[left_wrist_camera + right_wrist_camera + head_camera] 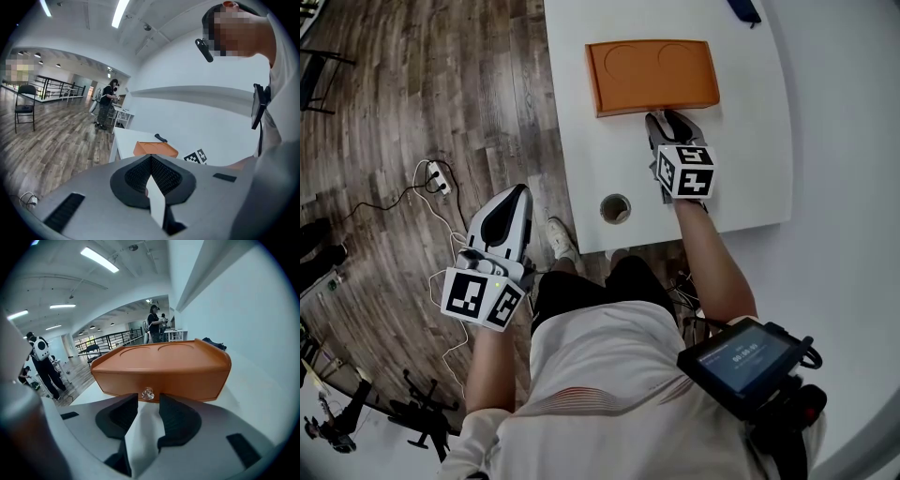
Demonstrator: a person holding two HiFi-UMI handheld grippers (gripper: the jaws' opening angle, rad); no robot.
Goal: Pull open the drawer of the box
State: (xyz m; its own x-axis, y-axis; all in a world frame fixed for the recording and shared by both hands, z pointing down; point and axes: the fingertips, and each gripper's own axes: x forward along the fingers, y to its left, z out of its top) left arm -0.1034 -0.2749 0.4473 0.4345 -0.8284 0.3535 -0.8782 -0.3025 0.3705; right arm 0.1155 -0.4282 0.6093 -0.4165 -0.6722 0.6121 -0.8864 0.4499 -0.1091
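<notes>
An orange box [652, 75] with two round hollows in its lid sits on the white table [750, 169]. Its drawer front [159, 383] looks flush with the box and carries a small clear knob [147, 393]. My right gripper [667, 120] points at that front. In the right gripper view the knob sits between the tips of the right gripper [148, 399], with a small gap on each side, so the jaws are open. My left gripper [514, 199] hangs over the wooden floor, left of the table, shut and empty [150, 161].
A round cable hole [615, 208] is in the table near its front edge. A dark object [744, 9] lies at the far edge. A power strip with cables [438, 176] lies on the floor. A person with a backpack [42, 364] stands to the left.
</notes>
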